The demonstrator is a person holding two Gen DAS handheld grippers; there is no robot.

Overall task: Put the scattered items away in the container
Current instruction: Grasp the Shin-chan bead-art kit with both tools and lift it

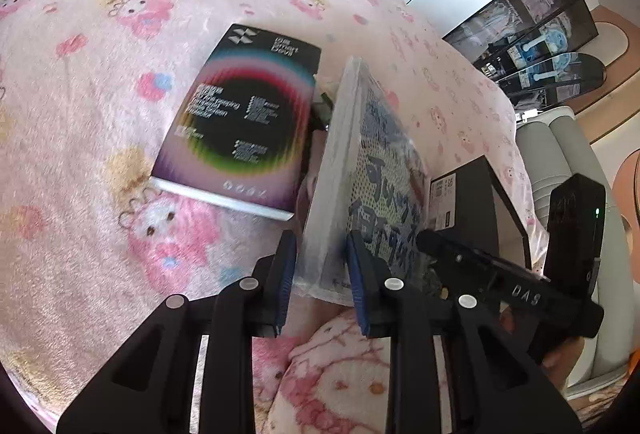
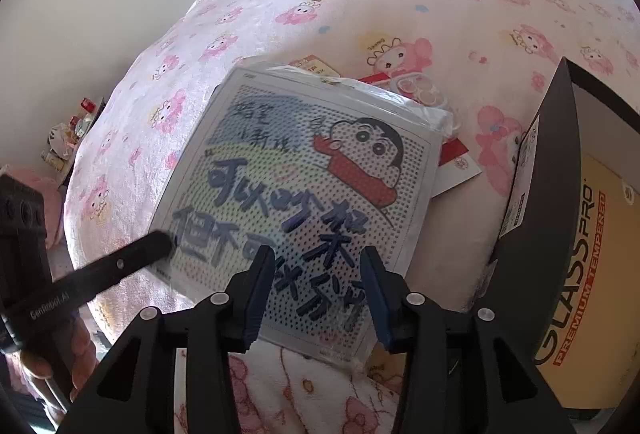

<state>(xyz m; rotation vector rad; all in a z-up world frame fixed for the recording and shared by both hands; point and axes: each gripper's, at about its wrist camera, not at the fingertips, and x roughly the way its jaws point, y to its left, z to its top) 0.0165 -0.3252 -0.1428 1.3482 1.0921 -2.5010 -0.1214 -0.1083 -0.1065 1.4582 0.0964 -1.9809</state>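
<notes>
A flat cartoon panel (image 1: 376,162) in clear wrap stands on edge on the pink blanket. My left gripper (image 1: 322,270) is shut on its lower edge. In the right wrist view the panel (image 2: 320,170) faces the camera, and one of the left gripper's fingers (image 2: 132,258) lies at its left edge. My right gripper (image 2: 316,282) hovers open in front of the panel's lower part. A dark box with a rainbow ring (image 1: 244,118) lies flat to the left. The black open box (image 2: 560,154) at the right holds a beige glass-protector pack (image 2: 592,254).
Behind the panel lie red-and-white card packets (image 2: 456,166) and a clear pack of rings (image 2: 420,90). A hand (image 2: 80,354) holds the left gripper. The bed's edge drops off at the left, with clutter on the floor (image 2: 68,138). A grey chair (image 1: 560,154) stands beyond the black box (image 1: 472,202).
</notes>
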